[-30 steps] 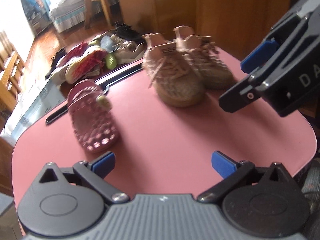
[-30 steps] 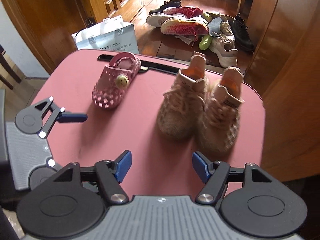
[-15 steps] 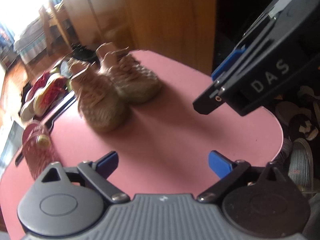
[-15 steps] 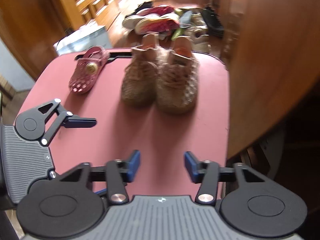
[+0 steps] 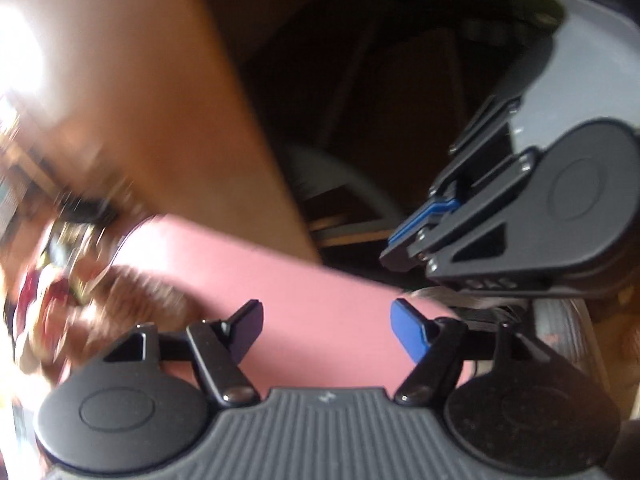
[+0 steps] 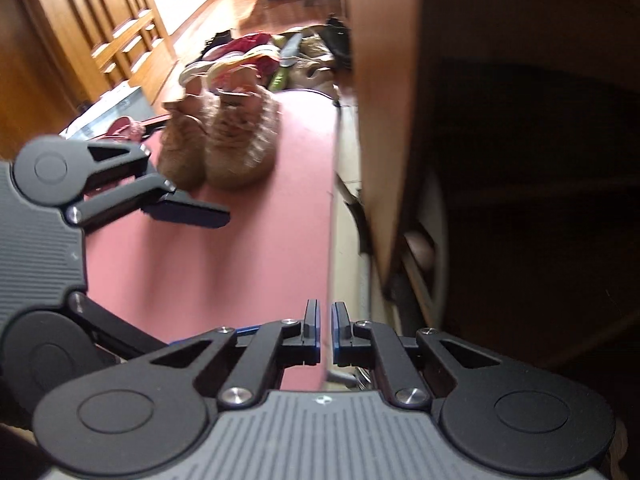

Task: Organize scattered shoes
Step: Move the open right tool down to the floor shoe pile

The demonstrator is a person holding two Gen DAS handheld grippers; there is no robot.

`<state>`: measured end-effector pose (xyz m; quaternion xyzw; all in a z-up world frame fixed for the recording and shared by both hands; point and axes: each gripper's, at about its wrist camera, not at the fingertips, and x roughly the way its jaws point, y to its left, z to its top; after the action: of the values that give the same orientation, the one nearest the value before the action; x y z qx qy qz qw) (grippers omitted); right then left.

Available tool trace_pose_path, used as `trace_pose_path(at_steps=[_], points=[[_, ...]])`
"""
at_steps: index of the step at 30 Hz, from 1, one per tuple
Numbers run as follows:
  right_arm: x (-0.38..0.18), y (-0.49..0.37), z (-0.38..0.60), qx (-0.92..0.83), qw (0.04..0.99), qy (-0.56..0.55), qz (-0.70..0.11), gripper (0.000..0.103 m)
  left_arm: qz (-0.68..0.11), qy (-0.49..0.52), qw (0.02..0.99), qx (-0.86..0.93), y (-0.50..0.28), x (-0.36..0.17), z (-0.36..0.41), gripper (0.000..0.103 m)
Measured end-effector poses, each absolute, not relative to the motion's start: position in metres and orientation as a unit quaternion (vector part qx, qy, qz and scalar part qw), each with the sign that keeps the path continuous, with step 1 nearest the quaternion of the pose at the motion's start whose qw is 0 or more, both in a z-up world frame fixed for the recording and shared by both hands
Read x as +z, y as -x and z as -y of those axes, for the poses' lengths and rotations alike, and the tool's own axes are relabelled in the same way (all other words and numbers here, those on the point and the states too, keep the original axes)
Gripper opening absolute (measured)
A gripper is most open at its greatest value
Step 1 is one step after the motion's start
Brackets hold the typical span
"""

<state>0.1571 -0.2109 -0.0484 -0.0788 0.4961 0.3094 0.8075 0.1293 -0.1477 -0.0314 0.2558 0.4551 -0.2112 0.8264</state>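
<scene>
A pair of tan knit sneakers (image 6: 224, 140) stands side by side on the pink table top (image 6: 208, 264); it shows blurred in the left wrist view (image 5: 132, 304). A pink clog (image 6: 124, 128) lies behind them at the left. My left gripper (image 5: 326, 332) is open and empty over the table's right part; it also shows in the right wrist view (image 6: 188, 212). My right gripper (image 6: 326, 328) is shut on nothing at the table's right edge, and shows in the left wrist view (image 5: 412, 236).
A heap of shoes (image 6: 272, 56) lies on the wooden floor beyond the table. A wooden cabinet side (image 6: 384, 100) rises right of the table, with a dark space (image 6: 540, 200) behind it. A white bag (image 6: 116, 108) stands at the left.
Both grippers have swung right, toward the table's right edge and the dark space by the cabinet. My right gripper has gone from open to shut. The shoes have not moved.
</scene>
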Motion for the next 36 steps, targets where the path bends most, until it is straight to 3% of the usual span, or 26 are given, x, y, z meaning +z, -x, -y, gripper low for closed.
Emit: trace_pose_path(at_steps=[1,12,14,15,16,18,19,21,36], points=[[-0.05,-0.155,0.218,0.306,0.809,0.078,-0.497,0.006,-0.455,-0.267,0.82,-0.224,-0.128,-0.032,0.156,0.059],[-0.072,-0.125,0.285,0.279,0.813,0.05,-0.508,0.003,-0.44,-0.362,0.75,-0.336,-0.107,-0.047,0.225,0.057],[-0.076,-0.118,0.296,0.272,0.816,0.046,-0.508,0.004,-0.436,-0.377,0.738,-0.351,-0.103,-0.049,0.234,0.062],[-0.078,-0.113,0.302,0.27,0.816,0.045,-0.509,0.005,-0.432,-0.385,0.734,-0.355,-0.099,-0.051,0.238,0.071],[-0.08,-0.11,0.306,0.268,0.815,0.042,-0.512,0.011,-0.431,-0.39,0.73,-0.36,-0.097,-0.052,0.242,0.078],[-0.087,-0.098,0.32,0.258,0.814,0.032,-0.519,0.024,-0.433,-0.395,0.716,-0.378,-0.091,-0.054,0.249,0.083],[-0.089,-0.094,0.325,0.254,0.814,0.029,-0.522,0.028,-0.43,-0.41,0.704,-0.391,-0.085,-0.056,0.255,0.093],[-0.096,-0.08,0.342,0.243,0.813,0.018,-0.529,0.039,-0.413,-0.442,0.686,-0.404,-0.072,-0.061,0.267,0.102],[-0.181,0.031,0.476,0.112,0.768,-0.069,-0.626,0.041,-0.382,-0.481,0.624,-0.484,-0.009,-0.091,0.372,0.103]])
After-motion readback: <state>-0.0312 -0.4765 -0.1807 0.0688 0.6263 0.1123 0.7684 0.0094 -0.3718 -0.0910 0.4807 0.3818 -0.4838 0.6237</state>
